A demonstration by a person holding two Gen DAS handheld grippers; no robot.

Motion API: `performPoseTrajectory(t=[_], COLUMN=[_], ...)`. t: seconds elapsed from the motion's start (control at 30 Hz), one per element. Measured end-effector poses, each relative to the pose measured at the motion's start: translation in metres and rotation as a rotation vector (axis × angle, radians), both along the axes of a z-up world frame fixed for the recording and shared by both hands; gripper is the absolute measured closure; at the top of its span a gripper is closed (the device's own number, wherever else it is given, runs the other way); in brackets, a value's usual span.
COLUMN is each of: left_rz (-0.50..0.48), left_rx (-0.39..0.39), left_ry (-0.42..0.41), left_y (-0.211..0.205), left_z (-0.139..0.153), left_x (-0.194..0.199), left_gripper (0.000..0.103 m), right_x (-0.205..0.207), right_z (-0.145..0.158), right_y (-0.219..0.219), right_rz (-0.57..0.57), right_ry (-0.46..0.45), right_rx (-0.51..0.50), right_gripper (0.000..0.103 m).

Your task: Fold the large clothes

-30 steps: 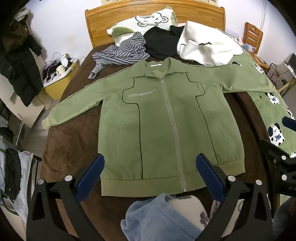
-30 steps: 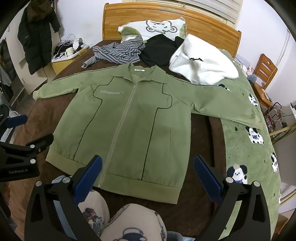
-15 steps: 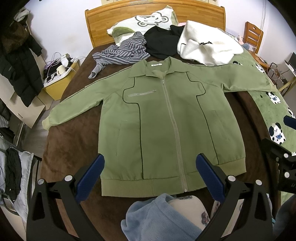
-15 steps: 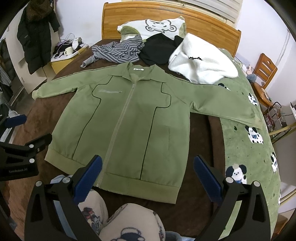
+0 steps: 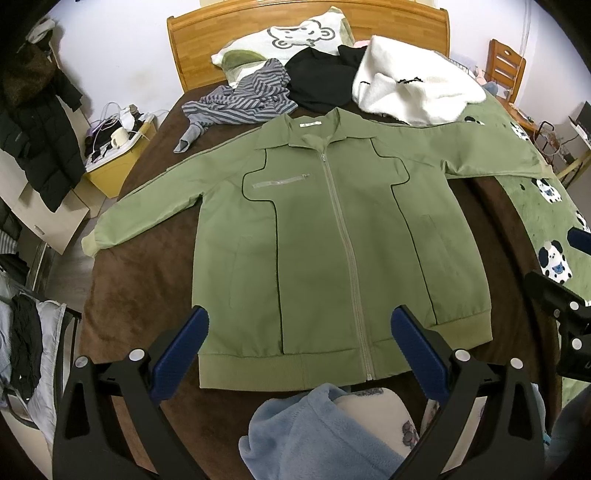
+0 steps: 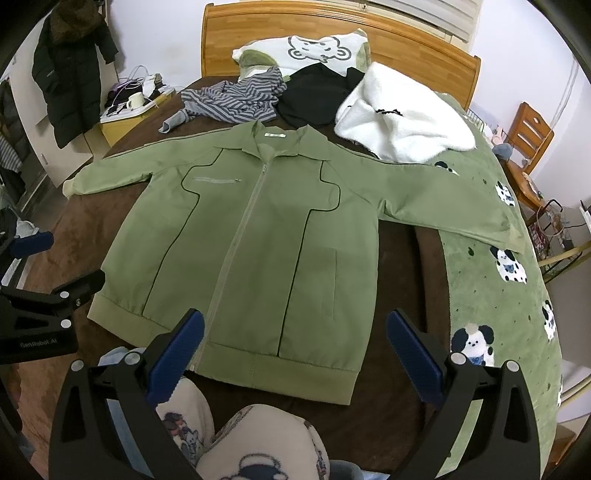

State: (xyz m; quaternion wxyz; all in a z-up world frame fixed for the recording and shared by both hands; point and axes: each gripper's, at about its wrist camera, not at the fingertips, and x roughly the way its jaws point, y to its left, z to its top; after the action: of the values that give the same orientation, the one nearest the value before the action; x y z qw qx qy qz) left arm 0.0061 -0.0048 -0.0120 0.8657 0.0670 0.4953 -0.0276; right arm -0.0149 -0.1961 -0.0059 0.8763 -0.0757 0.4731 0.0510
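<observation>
A green zip-up jacket (image 5: 332, 240) (image 6: 258, 240) lies flat and face up on the brown bedspread (image 5: 147, 288), zipped, with both sleeves spread out to the sides. My left gripper (image 5: 299, 332) hovers open above the jacket's bottom hem, holding nothing. My right gripper (image 6: 295, 332) is also open over the hem, a little to the right, with nothing between its blue pads. Each gripper shows at the edge of the other's view.
A striped garment (image 5: 240, 103), a black garment (image 5: 321, 81) and a white fleece (image 5: 413, 88) are piled near the wooden headboard (image 5: 306, 22). A green dog-print blanket (image 6: 498, 295) covers the bed's right side. The person's fleece-clad legs (image 6: 258, 443) are at the near edge.
Both views have shifted very slightly; the jacket lies as before and both grippers stay open.
</observation>
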Motion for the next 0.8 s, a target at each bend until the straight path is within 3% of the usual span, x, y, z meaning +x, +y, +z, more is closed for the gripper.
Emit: performPoseTrajectory(t=[0.5,0.8], left_rz=[-0.031,-0.066], left_rx=[0.001,-0.025], left_ry=[0.017,0.032], left_y=[-0.024,-0.049], left_z=[-0.006,-0.012], left_x=[0.020,0.047], left_gripper=[0.006,0.006], right_x=[0.020,0.045], right_z=[-0.006,-0.011], right_y=[-0.020,-0.056], right_rz=[-0.046,-0.119], right_ry=[0.004,0.007], right_rx=[0.025,0.025], right_gripper=[0.006,0.006])
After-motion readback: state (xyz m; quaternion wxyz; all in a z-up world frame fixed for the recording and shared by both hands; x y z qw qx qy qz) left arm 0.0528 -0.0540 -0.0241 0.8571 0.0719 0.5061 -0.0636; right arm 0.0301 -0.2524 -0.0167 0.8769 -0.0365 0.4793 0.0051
